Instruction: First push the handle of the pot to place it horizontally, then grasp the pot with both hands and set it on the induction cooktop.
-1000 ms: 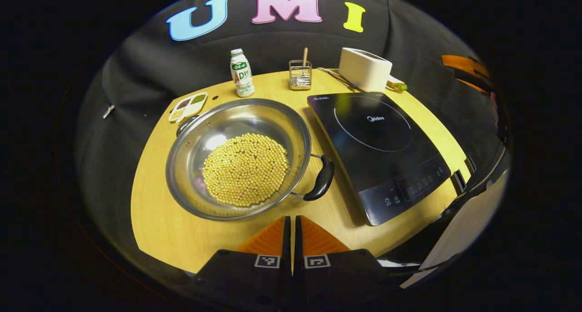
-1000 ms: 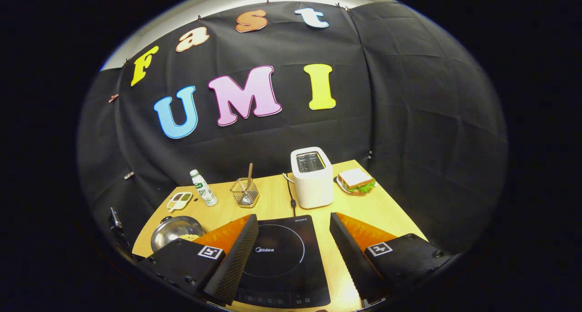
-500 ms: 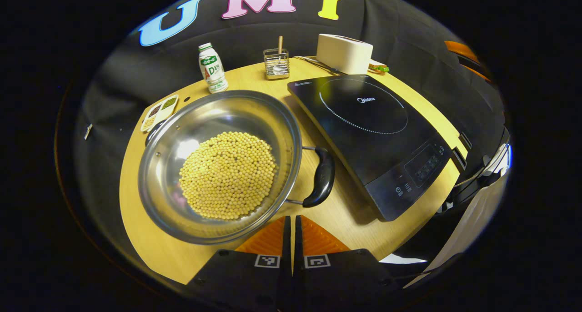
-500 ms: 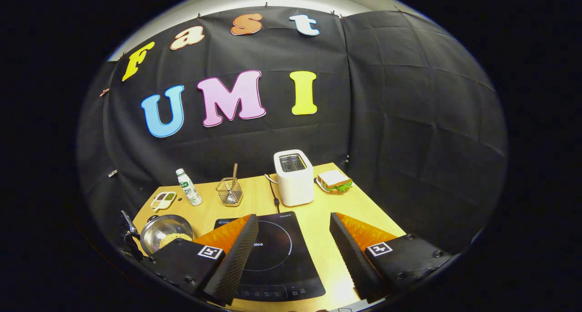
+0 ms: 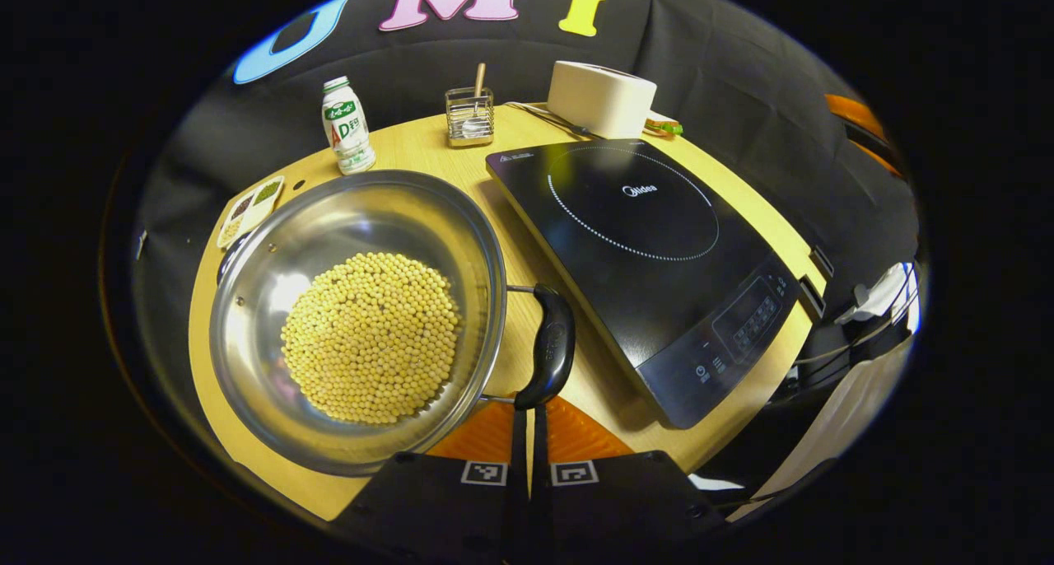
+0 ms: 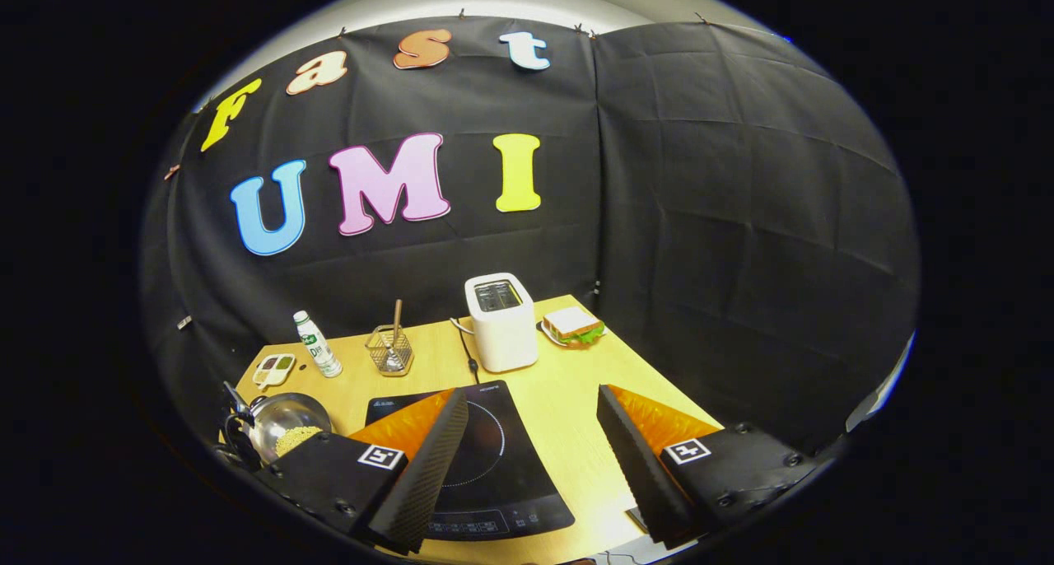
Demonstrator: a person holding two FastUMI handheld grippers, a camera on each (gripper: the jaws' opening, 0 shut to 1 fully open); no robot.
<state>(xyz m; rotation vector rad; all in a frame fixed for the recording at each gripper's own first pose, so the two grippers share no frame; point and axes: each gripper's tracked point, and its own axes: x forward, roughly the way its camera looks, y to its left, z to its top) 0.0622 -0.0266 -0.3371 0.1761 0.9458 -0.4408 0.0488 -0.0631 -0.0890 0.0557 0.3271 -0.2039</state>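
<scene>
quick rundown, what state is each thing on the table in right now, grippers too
pot: on the table, beside the cooktop, soybeans inside
pot handle: near one, slanted, at the left gripper's tips
induction cooktop: bare
left gripper: fingers together, holding nothing
right gripper: open, above the cooktop
toaster: upright, slots empty
bottle: upright, capped
wire holder: upright, a utensil inside
sandwich: on its plate

"Midea" on induction cooktop; "AD" on bottle.

Black cloth wall behind — light wood table, evenly lit.
</scene>
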